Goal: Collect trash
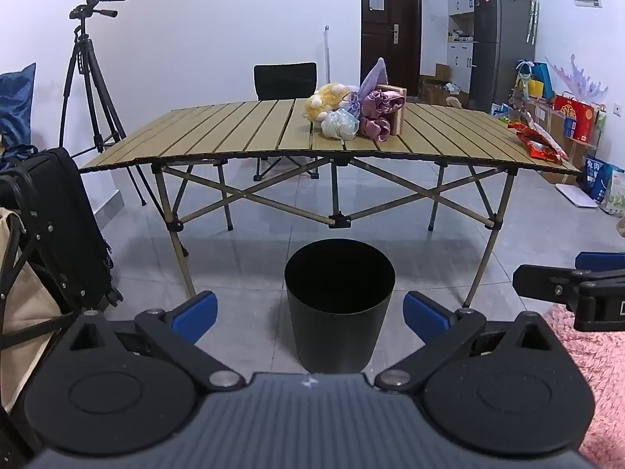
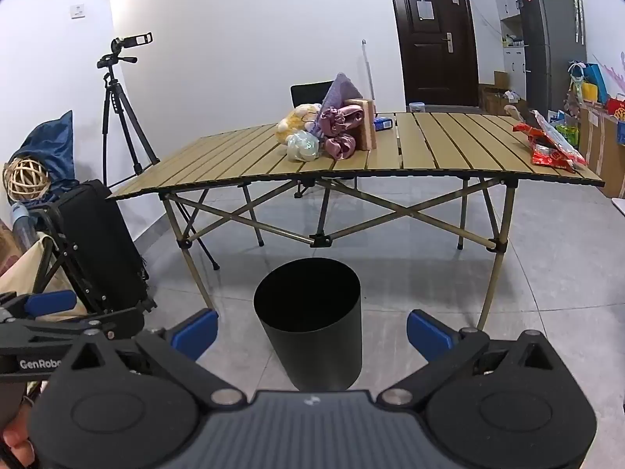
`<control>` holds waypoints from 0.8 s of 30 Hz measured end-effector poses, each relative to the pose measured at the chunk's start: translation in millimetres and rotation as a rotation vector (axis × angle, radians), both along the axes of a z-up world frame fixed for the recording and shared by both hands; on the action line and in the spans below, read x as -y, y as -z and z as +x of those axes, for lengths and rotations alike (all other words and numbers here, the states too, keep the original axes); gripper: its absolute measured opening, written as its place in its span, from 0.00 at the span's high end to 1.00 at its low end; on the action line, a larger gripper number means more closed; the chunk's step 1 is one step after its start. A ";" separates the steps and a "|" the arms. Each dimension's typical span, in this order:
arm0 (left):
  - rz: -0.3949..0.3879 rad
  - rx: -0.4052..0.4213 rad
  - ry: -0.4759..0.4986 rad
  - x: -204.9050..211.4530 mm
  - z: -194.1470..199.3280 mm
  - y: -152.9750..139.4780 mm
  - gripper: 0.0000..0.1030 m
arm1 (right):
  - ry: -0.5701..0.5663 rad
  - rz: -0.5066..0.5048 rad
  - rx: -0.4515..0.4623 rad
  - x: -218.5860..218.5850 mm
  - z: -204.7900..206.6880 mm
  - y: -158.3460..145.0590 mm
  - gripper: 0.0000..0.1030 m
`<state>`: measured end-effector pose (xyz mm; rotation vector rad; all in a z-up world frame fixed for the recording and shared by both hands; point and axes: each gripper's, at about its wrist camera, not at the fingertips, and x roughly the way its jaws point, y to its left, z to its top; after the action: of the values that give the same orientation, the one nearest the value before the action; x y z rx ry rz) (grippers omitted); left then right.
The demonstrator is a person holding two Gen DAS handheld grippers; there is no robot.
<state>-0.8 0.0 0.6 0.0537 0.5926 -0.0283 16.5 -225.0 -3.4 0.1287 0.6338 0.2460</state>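
Note:
A black round bin [image 1: 339, 305] stands on the grey tiled floor in front of the folding slat table [image 1: 234, 133]; it also shows in the right wrist view [image 2: 309, 320]. Red snack wrappers [image 1: 537, 141] lie at the table's right end, also in the right wrist view [image 2: 552, 144]. My left gripper [image 1: 310, 314] is open and empty, low in front of the bin. My right gripper [image 2: 312, 332] is open and empty, beside it to the right. The bin's inside is dark.
A pile of plush toys, purple cloth and a wooden block [image 1: 355, 111] sits mid-table. A black suitcase [image 1: 66, 226] and a tripod [image 1: 91, 78] stand left. A pink rug [image 1: 593, 371] lies right. Boxes and bags [image 1: 574, 117] line the right wall.

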 end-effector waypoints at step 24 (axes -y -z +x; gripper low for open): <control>-0.019 0.001 -0.006 -4.3 -3.2 -2.4 0.00 | -0.003 -0.013 0.013 -3.1 -2.3 -2.3 0.00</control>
<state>-4.0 4.3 3.0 0.0336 0.5910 -0.0282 14.2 -221.9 -1.1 0.1131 0.6222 0.2455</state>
